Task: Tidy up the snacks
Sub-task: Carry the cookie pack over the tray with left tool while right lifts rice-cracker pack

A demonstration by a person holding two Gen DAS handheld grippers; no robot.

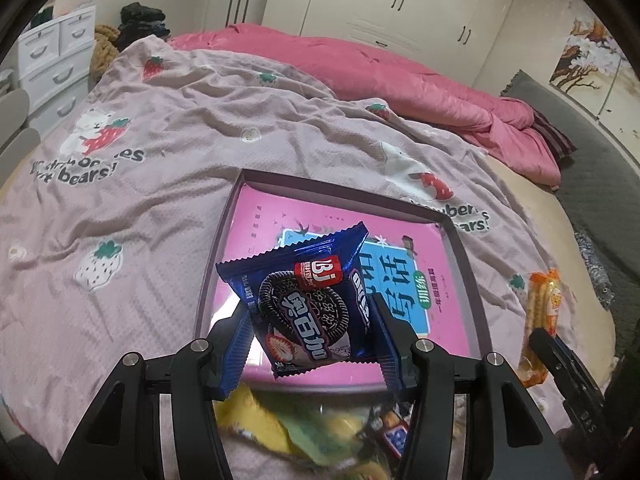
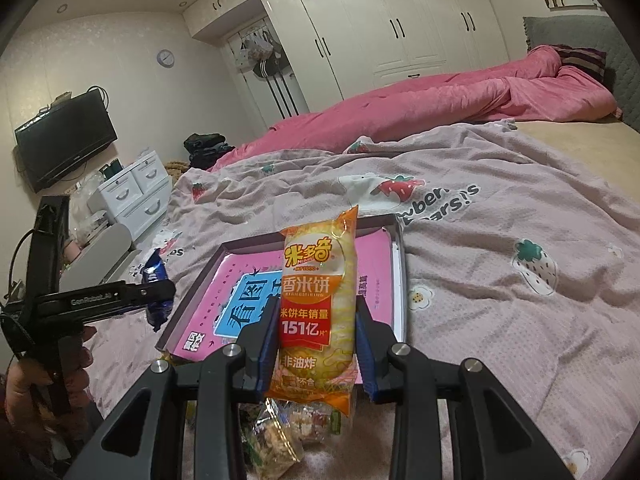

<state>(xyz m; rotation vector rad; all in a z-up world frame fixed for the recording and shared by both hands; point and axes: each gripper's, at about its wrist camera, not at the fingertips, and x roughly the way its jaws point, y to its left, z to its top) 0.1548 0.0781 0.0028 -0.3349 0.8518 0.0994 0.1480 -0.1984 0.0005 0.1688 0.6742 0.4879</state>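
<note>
A bed [image 1: 532, 184] fills both views, spread with a wrinkled pink strawberry-print sheet [image 1: 168, 184]. A crumpled pink quilt [image 1: 400, 80] lies along its upper right. In the lower centre, a shallow box [image 1: 466, 264] with a pink printed bottom rests on the sheet, and loose snack packets [image 2: 280, 436] lie at the bottom edge.

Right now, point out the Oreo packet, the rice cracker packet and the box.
Oreo packet [image 1: 308, 304]: left wrist view, on the printed cookie.
Rice cracker packet [image 2: 316, 300]: right wrist view, on the front label.
Box [image 1: 464, 256]: left wrist view, on the right wall.
</note>
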